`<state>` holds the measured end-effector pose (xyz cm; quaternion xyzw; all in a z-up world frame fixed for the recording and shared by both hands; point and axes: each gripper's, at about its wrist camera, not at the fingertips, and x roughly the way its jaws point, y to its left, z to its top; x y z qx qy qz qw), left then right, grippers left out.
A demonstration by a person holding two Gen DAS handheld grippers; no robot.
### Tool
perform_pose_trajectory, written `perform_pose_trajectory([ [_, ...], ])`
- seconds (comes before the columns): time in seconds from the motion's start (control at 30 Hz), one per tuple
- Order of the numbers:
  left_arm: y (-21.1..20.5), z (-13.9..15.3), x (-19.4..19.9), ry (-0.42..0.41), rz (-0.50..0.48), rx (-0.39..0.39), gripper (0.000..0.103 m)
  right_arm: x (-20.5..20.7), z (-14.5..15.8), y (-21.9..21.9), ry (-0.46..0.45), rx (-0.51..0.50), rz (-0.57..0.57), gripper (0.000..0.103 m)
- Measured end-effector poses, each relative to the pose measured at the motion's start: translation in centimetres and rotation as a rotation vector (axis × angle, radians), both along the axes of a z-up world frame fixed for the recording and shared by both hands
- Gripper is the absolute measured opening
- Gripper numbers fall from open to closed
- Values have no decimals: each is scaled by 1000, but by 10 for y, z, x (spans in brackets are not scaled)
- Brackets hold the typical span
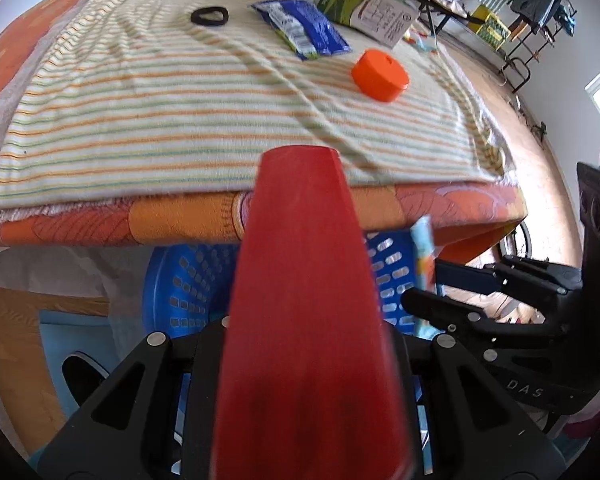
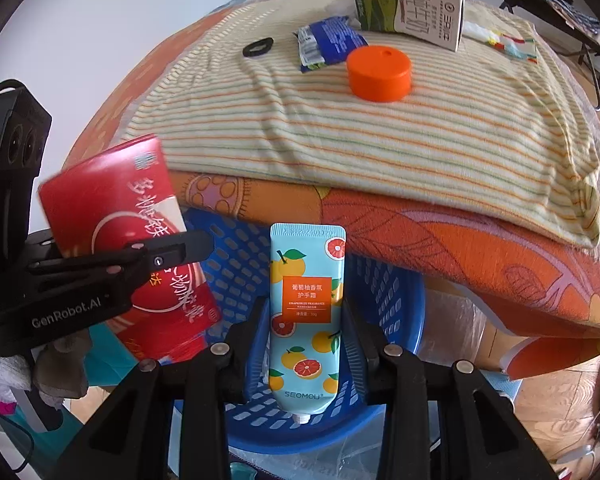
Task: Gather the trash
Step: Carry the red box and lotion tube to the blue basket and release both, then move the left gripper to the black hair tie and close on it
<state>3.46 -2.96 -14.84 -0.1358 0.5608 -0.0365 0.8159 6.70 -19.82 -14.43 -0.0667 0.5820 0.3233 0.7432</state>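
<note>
Both hands over the blue basket [image 2: 384, 292], which sits below the bed edge.

My right gripper [image 2: 306, 320] is clamped on the hand cream tube [image 2: 306, 312]: long axis along my fingers, cap end toward the camera, crimped end pointing out at the bed, right above the basket.

My left gripper [image 1: 304, 320] is nearly closed on the red packet [image 1: 304, 300], long axis also along the fingers, hanging over the basket's near rim.

Beyond the basket, on the striped towel [image 2: 380, 140]: orange lid [image 2: 379, 73], blue wrapper [image 2: 332, 42], green carton [image 2: 408, 10], black ring [image 2: 257, 47].
</note>
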Motion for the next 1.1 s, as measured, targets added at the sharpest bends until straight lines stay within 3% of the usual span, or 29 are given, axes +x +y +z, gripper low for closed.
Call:
perform_pose_trajectory([
  [0.03, 0, -1, 1, 3, -1, 3, 29, 0, -2, 0, 5, -3, -1, 38],
  [0.1, 1, -4, 0, 9, 2, 9, 44, -1, -4, -3, 14, -6, -4, 38],
  [0.2, 3, -5, 0, 12, 10, 23, 55, 1, -7, -4, 21, -12, -12, 39],
  [0.23, 4, -5, 0, 13, 13, 27, 56, 2, -8, -5, 26, -14, -14, 41],
  [0.3, 5, -6, 0, 17, 17, 28, 56, 3, -9, -5, 27, -18, -25, 60],
  [0.37, 6, -6, 1, 18, 20, 29, 56, 4, -8, -7, 18, -16, -35, 67],
  [0.57, 8, -5, 0, 16, 22, 32, 56, 6, -4, -9, 7, -22, -38, 70],
  [0.8, 8, -4, 1, 15, 28, 34, 56, 7, 0, -10, -11, -26, -49, 85],
  [1.1, 14, 5, 4, 0, 41, 26, 56, 10, 7, -11, -29, -38, -66, 85],
])
